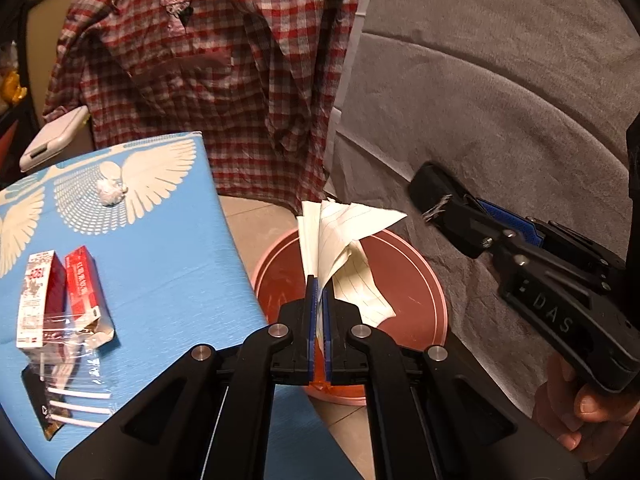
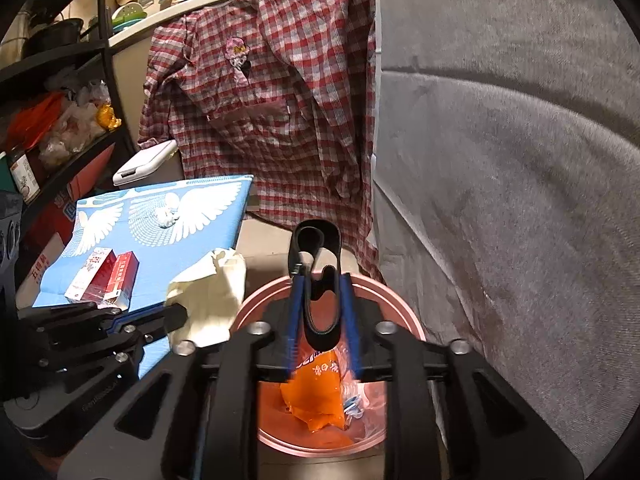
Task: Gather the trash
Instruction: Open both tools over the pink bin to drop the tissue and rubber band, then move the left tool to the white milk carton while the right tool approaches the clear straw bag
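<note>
My left gripper [image 1: 319,284] is shut on a sheet of lined white paper [image 1: 344,236] and holds it above the pink bin [image 1: 434,280]. The paper [image 2: 212,292] also shows in the right wrist view, left of the bin [image 2: 400,312]. My right gripper [image 2: 320,284] is shut on a black strap-like object [image 2: 318,280] over the bin, which holds an orange wrapper [image 2: 316,396]. In the left view the right gripper [image 1: 444,204] hangs to the right of the bin. On the blue table [image 1: 160,256] lie two red-and-white boxes [image 1: 60,292], a clear plastic wrapper [image 1: 68,360] and a crumpled white ball [image 1: 110,192].
A red checked shirt [image 1: 224,64] hangs behind the bin. A grey sofa [image 1: 500,100] fills the right side. A white device [image 1: 54,140] sits beyond the table. Cluttered black shelves [image 2: 60,112] stand at the far left.
</note>
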Demonstrator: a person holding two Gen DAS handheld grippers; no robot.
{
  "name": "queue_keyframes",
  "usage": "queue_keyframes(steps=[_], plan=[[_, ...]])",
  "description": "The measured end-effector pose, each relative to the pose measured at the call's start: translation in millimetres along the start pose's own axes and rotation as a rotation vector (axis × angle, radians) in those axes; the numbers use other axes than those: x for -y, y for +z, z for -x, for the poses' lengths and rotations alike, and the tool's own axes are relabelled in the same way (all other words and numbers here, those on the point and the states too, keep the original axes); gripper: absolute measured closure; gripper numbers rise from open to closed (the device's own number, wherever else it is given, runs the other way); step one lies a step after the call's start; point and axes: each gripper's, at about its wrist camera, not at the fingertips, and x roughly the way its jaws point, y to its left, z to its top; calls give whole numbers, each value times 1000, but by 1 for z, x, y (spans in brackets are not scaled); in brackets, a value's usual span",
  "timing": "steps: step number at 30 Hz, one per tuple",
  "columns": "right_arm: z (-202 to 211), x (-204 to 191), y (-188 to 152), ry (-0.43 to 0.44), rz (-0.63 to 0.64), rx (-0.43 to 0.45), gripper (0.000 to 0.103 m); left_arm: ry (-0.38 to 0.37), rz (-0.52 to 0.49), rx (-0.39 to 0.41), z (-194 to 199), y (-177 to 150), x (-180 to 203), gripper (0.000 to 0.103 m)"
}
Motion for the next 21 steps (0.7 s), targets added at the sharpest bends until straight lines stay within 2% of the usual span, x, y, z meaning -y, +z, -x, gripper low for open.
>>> queue_keyframes(steps=[2,13,21], plan=[[-1,1,-1,-3,-8,-3,66,-2,2,0,-1,0,0,91],[1,2,0,-3,-9,10,66,-1,16,21,14,2,-7,91],[9,-8,-2,15,14,42,66,29,36,55,40,1,-30,91]])
